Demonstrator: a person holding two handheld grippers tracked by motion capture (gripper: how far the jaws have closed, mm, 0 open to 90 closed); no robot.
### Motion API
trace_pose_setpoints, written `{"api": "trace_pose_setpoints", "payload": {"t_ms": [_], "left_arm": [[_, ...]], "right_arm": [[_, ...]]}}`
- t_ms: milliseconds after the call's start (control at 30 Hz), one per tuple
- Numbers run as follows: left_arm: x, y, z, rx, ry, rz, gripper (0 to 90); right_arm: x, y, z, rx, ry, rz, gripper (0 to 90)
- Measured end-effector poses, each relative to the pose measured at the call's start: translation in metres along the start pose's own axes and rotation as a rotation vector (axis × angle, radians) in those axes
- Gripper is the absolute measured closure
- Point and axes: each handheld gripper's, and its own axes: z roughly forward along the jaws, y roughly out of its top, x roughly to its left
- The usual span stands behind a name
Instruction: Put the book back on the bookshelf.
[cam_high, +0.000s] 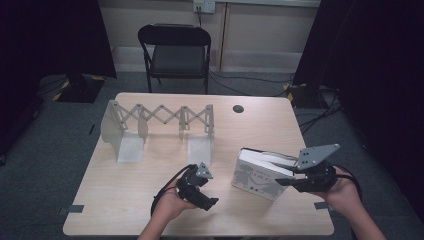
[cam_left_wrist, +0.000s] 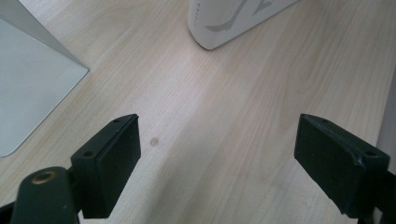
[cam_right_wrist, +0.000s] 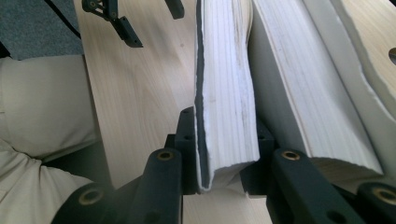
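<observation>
Right gripper (cam_right_wrist: 219, 154) clamped on the book (cam_high: 257, 177), tilted up off the surface (cam_high: 125, 195); left gripper (cam_left_wrist: 217, 158) spread apart, holding nothing.

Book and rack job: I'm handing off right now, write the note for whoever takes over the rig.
Right gripper: shut on part of the book, clamping the front cover and a block of pages at the fore edge; the rest of the pages splay apart.
Left gripper: open, empty, low over bare table, the book's corner ahead of it.
Expanding rack: at the table's far left, no books in it.
Done: book gripped.
Left: probably gather the whole book closed, then stand it in a rack slot.
</observation>
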Motion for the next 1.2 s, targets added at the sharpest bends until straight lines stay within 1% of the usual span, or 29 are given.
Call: {"api": "trace_pose_setpoints", "payload": {"t_ms": [133, 233, 300, 367, 433, 467, 500, 567, 600, 633, 700, 733, 767, 833, 867, 900, 933, 967, 1000, 1067, 1167, 1200], "left_arm": [[0.000, 0.001, -0.001, -0.004, -0.010, 0.000, 14.7], [0.000, 0.003, -0.001, 0.009, -0.012, 0.005, 14.6], [-0.001, 0.005, -0.001, 0.007, -0.006, 0.002, 14.6], [0.000, 0.008, -0.001, -0.001, -0.033, -0.003, 14.4], [0.000, 0.009, -0.001, 0.007, -0.036, -0.002, 14.0], [0.000, 0.011, 0.001, 0.010, -0.056, -0.004, 14.0], [0.000, 0.012, 0.001, 0.012, -0.059, -0.008, 13.9], [0.001, 0.016, 0.002, 0.007, -0.075, -0.031, 13.9], [0.002, 0.017, 0.001, 0.006, -0.079, -0.028, 13.9], [0.001, 0.019, 0.000, -0.004, -0.090, -0.036, 13.9], [0.001, 0.021, -0.001, -0.009, -0.089, -0.035, 12.1], [0.000, 0.024, -0.002, -0.004, -0.083, -0.024, 12.1], [0.000, 0.027, -0.004, 0.006, -0.081, -0.003, 11.3], [-0.001, 0.031, -0.005, 0.016, -0.083, -0.002, 10.1], [-0.001, 0.032, -0.006, 0.023, -0.090, 0.009, 9.7], [-0.002, 0.033, -0.007, 0.024, -0.076, 0.016, 9.6], [-0.001, 0.035, -0.008, 0.030, -0.076, 0.023, 9.6], [-0.001, 0.036, -0.009, 0.031, -0.082, 0.022, 9.6], [-0.001, 0.038, -0.009, 0.031, -0.069, 0.015, 9.6], [0.002, 0.041, -0.012, 0.034, -0.069, 0.035, 9.6], [0.002, 0.045, -0.014, 0.048, -0.065, 0.028, 6.9], [0.003, 0.047, -0.014, 0.048, -0.074, 0.035, 6.9]], "right_arm": [[-0.001, 0.000, 0.000, 0.000, 0.001, -0.002, 72.8], [-0.002, -0.001, 0.000, -0.001, 0.002, 0.007, 72.7], [-0.003, -0.001, 0.000, -0.002, 0.003, 0.007, 72.7], [-0.004, -0.001, 0.000, -0.008, 0.004, 0.015, 72.6], [-0.005, -0.002, 0.000, -0.013, 0.007, 0.016, 72.6], [-0.006, -0.003, 0.000, -0.018, 0.006, 0.023, 72.5], [-0.006, -0.003, 0.000, -0.020, 0.008, 0.026, 72.5], [-0.007, -0.003, 0.000, -0.022, 0.009, 0.028, 72.5], [-0.007, -0.003, 0.000, -0.021, 0.009, 0.029, 72.5], [-0.007, -0.003, 0.000, -0.021, 0.010, 0.029, 72.5], [-0.007, -0.003, 0.000, -0.021, 0.010, 0.032, 72.5], [-0.007, -0.003, 0.000, -0.022, 0.009, 0.032, 72.4], [-0.008, -0.004, 0.000, -0.025, 0.010, 0.034, 72.4], [-0.008, -0.004, 0.000, -0.024, 0.007, 0.039, 72.5], [-0.008, -0.004, 0.000, -0.025, 0.006, 0.041, 72.4], [-0.008, -0.004, 0.000, -0.027, 0.008, 0.042, 72.4], [-0.009, -0.004, 0.000, -0.028, 0.009, 0.042, 72.4], [-0.009, -0.004, 0.000, -0.028, 0.009, 0.044, 72.4], [-0.009, -0.004, 0.000, -0.028, 0.010, 0.045, 72.4], [-0.009, -0.004, 0.000, -0.027, 0.010, 0.044, 72.4], [-0.010, -0.004, 0.000, -0.027, 0.010, 0.043, 72.4], [-0.010, -0.004, 0.000, -0.027, 0.010, 0.043, 72.4]]}}
